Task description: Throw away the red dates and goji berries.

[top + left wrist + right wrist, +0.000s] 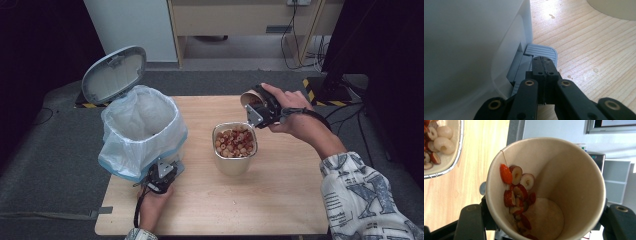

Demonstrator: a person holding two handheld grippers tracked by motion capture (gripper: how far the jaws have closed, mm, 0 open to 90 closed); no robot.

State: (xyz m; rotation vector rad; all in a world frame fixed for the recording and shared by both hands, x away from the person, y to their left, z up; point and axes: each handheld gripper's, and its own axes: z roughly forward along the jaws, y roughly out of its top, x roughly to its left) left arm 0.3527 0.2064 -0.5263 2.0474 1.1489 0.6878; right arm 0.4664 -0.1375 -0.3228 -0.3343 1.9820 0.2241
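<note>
The right gripper (260, 111) is clamping a paper cup (545, 188) between its jaws, holding it tipped on its side just beyond the metal container (234, 150) of sliced red dates (235, 141); several date slices (516, 187) are clinging to the cup's inner wall. The left gripper (543, 62), jaws closed together on nothing, is pressing its tips onto the grey pedal (541, 51) of the lined pedal bin (140, 127), whose lid (114, 75) is standing open.

left gripper (159, 176): jaws closed, low | right gripper (256, 111): clamped, raised, tilted
</note>
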